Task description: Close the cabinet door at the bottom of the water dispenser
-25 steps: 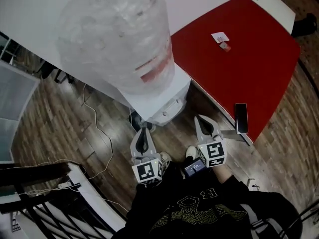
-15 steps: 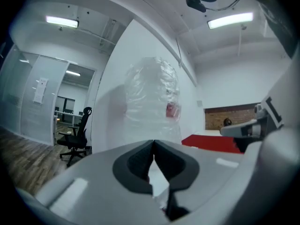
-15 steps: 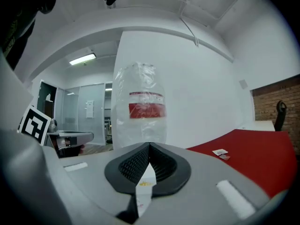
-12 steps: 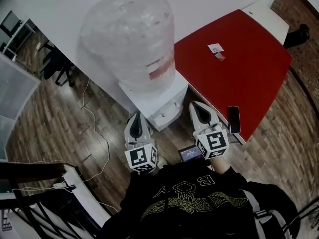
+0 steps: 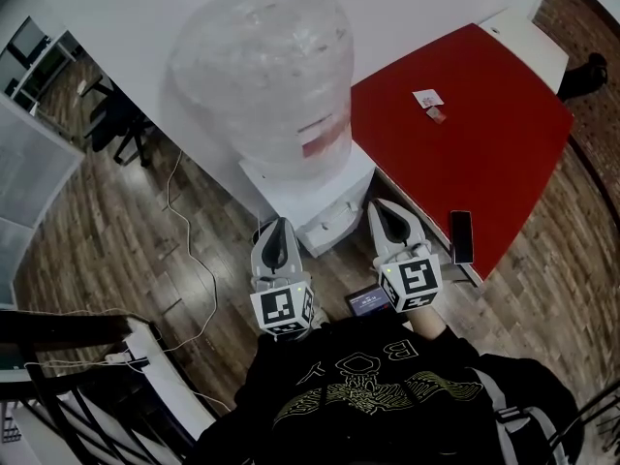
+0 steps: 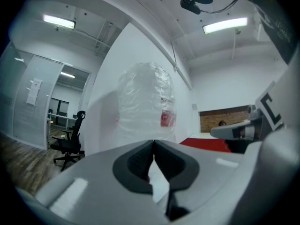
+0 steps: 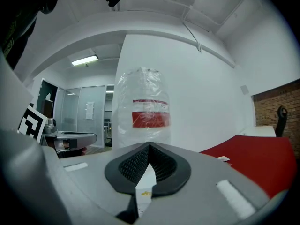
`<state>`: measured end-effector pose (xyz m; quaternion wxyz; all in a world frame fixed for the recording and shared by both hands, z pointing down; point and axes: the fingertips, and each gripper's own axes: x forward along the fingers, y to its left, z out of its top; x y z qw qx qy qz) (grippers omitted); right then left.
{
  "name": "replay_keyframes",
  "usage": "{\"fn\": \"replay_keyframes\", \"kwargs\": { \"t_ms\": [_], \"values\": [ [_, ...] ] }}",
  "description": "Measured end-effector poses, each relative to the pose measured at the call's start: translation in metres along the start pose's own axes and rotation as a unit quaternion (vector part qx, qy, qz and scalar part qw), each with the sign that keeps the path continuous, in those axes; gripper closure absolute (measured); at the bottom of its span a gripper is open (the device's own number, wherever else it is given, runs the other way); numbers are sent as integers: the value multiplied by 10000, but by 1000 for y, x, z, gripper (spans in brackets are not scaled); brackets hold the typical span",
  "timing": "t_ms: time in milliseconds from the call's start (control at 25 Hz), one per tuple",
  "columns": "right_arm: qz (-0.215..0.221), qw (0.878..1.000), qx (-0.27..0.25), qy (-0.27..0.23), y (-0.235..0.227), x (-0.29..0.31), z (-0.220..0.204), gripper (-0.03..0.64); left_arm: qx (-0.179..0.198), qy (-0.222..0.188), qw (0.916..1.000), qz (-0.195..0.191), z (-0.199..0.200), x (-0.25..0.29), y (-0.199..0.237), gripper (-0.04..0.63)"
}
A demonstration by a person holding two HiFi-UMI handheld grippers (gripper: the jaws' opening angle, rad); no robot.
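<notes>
Looking steeply down in the head view, a white box-shaped water dispenser (image 5: 334,187) is seen against a white wall, topped by a rounded bottle (image 5: 262,76) wrapped in crinkled clear film. Its bottom cabinet door is hidden beneath the upper body. A glossy red table (image 5: 484,143) adjoins it, on which a flat dark phone (image 5: 461,236) is laid near the edge. The left gripper (image 5: 280,235) and right gripper (image 5: 387,223) are held side by side just before the dispenser, above a wood-plank floor (image 5: 97,250).

In the left gripper view, smooth grey shells with dark ribbed pads are shown. The jaws are brought together at the tips, with nothing clamped. The film-wrapped bottle (image 6: 145,102) is centred ahead; its contents cannot be judged.

In the right gripper view, the jaws are likewise pressed together and empty. The bottle (image 7: 143,97) is marked by a red and white label (image 7: 150,117).
</notes>
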<state>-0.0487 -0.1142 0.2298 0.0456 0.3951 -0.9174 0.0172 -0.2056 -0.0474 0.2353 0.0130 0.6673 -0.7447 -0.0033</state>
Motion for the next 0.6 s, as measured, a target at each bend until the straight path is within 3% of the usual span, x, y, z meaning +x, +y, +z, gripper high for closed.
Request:
{"fn": "replay_keyframes", "kwargs": {
  "t_ms": [600],
  "values": [
    [-92,9999,-64,-10,-6,5,2,618,-73,34,10000,9,-2,6,5,588]
  ]
}}
